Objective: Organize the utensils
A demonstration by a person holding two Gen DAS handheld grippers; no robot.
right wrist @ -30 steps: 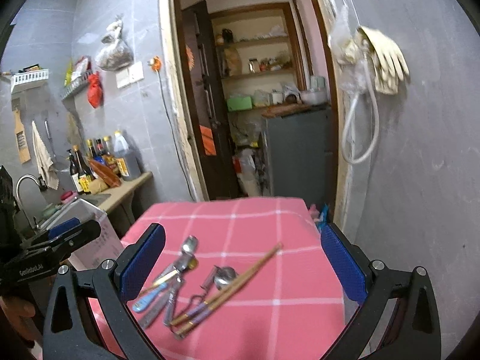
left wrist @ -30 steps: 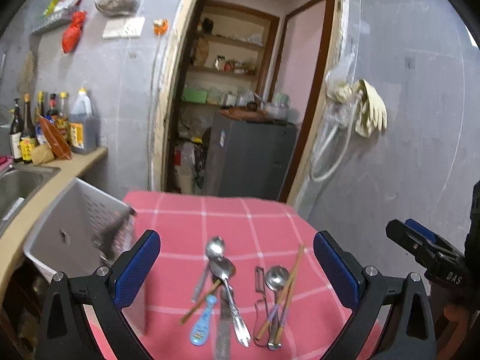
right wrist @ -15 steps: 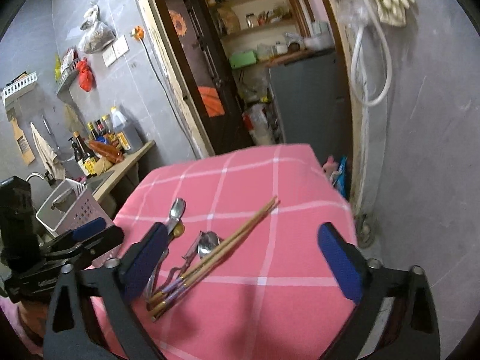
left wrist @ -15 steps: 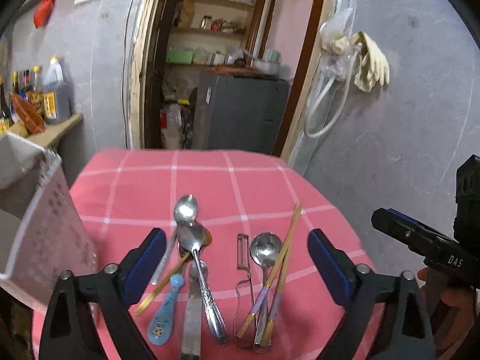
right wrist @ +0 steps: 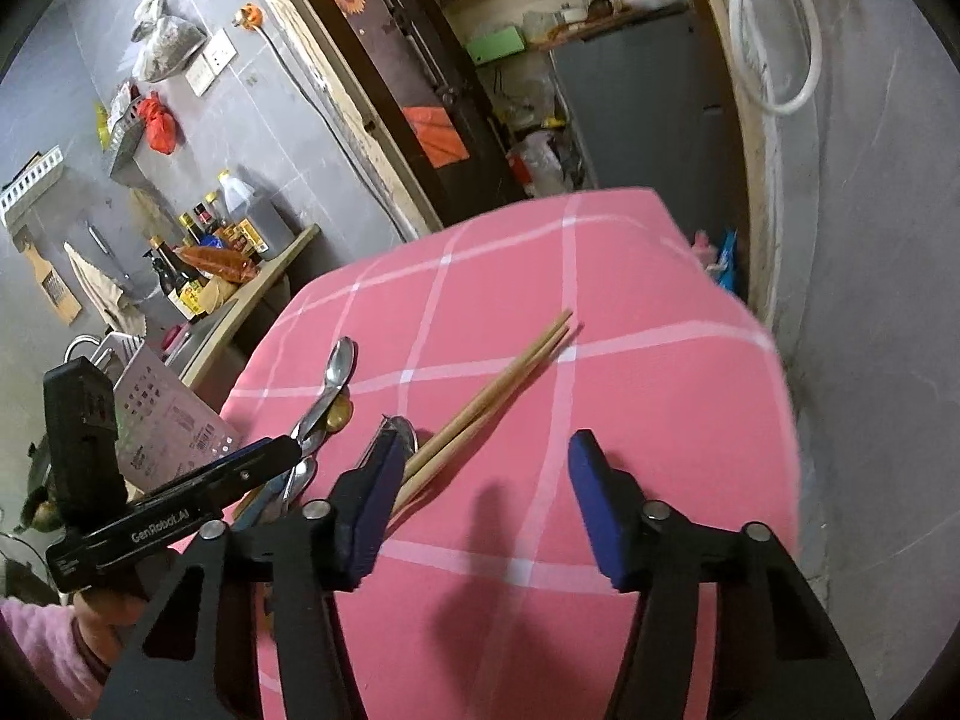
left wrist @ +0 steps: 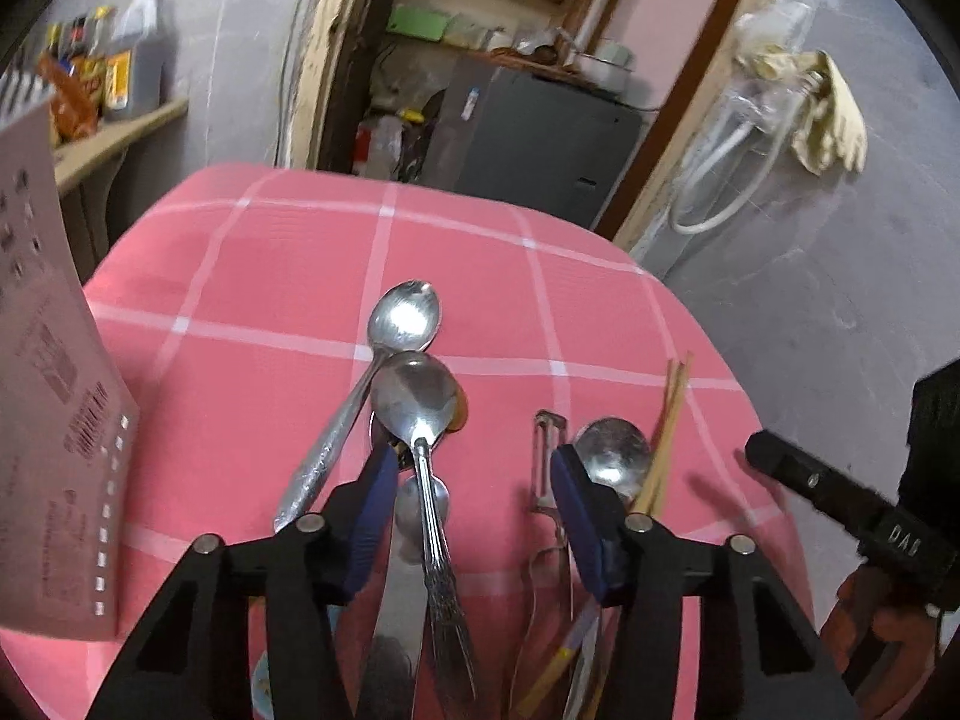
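Several utensils lie on a pink checked tablecloth (left wrist: 252, 276): a steel spoon (left wrist: 414, 402) across another spoon (left wrist: 399, 318), a table knife (left wrist: 396, 618), a peeler (left wrist: 549, 462), a third spoon (left wrist: 612, 450) and wooden chopsticks (left wrist: 666, 420). My left gripper (left wrist: 474, 468) is open, low over the pile, its jaws either side of the top spoon's handle. My right gripper (right wrist: 480, 456) is open above the cloth, its left finger beside the chopsticks (right wrist: 510, 372).
A white perforated basket (left wrist: 48, 360) stands at the table's left edge, also in the right wrist view (right wrist: 174, 414). A counter with bottles (right wrist: 210, 252) and a sink lies behind it. A grey wall runs along the table's right side.
Both grippers have dropped lower and closer to the utensils, and their jaws have narrowed. The left one now straddles the top spoon's handle.
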